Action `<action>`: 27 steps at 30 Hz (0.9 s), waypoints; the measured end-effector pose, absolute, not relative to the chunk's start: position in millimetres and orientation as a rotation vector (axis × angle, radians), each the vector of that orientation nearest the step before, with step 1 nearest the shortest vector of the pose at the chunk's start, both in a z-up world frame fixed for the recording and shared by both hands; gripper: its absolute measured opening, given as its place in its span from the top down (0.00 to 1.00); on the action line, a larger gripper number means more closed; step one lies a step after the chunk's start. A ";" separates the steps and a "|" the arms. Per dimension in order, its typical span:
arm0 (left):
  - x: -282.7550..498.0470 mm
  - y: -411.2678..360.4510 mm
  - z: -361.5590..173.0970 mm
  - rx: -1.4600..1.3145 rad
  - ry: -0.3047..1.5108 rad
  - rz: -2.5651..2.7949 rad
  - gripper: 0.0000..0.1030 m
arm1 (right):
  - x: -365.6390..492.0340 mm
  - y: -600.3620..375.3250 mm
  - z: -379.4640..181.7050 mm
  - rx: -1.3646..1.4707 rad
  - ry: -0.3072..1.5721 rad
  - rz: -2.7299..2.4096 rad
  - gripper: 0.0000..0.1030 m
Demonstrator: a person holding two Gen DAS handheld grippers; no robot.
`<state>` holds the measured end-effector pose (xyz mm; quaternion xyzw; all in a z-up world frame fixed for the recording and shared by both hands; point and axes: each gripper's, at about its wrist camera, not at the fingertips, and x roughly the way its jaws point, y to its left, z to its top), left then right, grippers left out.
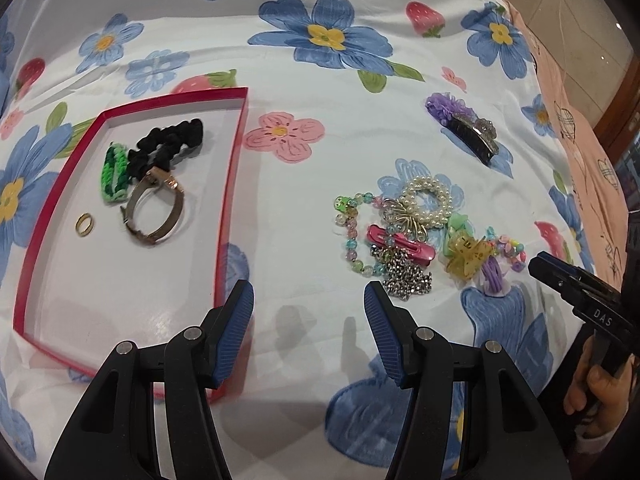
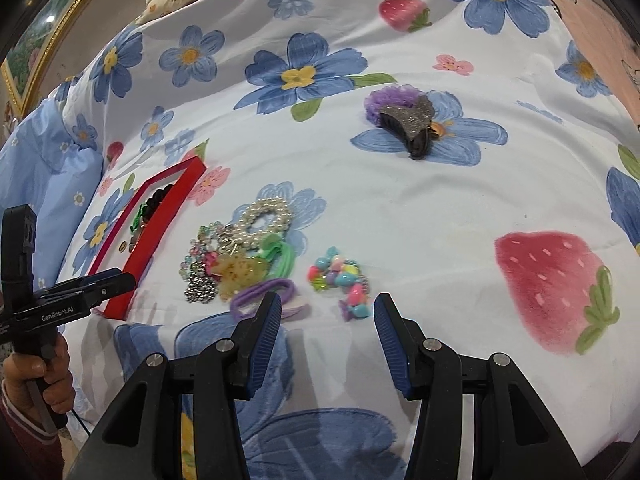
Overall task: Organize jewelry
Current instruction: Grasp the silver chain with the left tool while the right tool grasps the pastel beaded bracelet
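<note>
Lying tangled: pearl bracelet [image 1: 430, 200], pink clip [image 1: 402, 245], silver chain [image 1: 406, 280].

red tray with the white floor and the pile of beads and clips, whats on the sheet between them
Nothing lies there. In the left wrist view only bare flowered bedsheet, with a printed pink flower, separates the red-rimmed tray from the jewelry pile.

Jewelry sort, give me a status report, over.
Left gripper open, empty. Right gripper open, over colorful bead bracelet. Red tray holds four pieces; tangled pile outside. Path clear.
</note>
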<state>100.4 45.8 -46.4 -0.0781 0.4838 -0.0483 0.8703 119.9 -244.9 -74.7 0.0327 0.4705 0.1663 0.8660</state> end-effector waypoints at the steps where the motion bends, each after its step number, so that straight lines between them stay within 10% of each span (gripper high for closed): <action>1: 103.6 43.7 -46.8 -0.156 1.014 -0.103 0.45 | 121.4 -245.5 -75.6 0.068 0.987 0.347 0.51; 27: 130.6 -34.2 -79.8 -0.092 1.089 -0.233 0.55 | 144.5 -244.6 -102.4 0.036 1.025 0.360 0.56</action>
